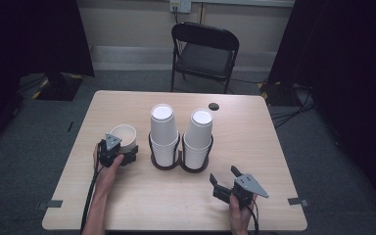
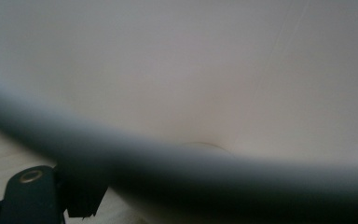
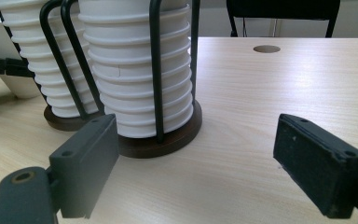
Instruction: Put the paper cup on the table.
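A single white paper cup (image 1: 123, 135) stands upright on the table, left of the cup holder. My left gripper (image 1: 123, 156) is shut on its near wall. In the left gripper view the cup's rim and inside (image 2: 191, 70) sit right at the lens, with one black finger (image 2: 81, 196) outside the wall. Two stacks of upside-down white cups (image 1: 162, 132) (image 1: 199, 137) sit in a black wire holder (image 1: 180, 165). My right gripper (image 1: 223, 182) rests open near the front right, empty, pointing at the nearer stack (image 3: 130, 70).
A black folding chair (image 1: 204, 51) stands behind the light wooden table (image 1: 254, 147). A round cable hole (image 1: 214, 106) is at the table's back edge. Grey tape marks (image 1: 54, 203) (image 1: 298, 201) sit at both front corners. Dark curtains flank the room.
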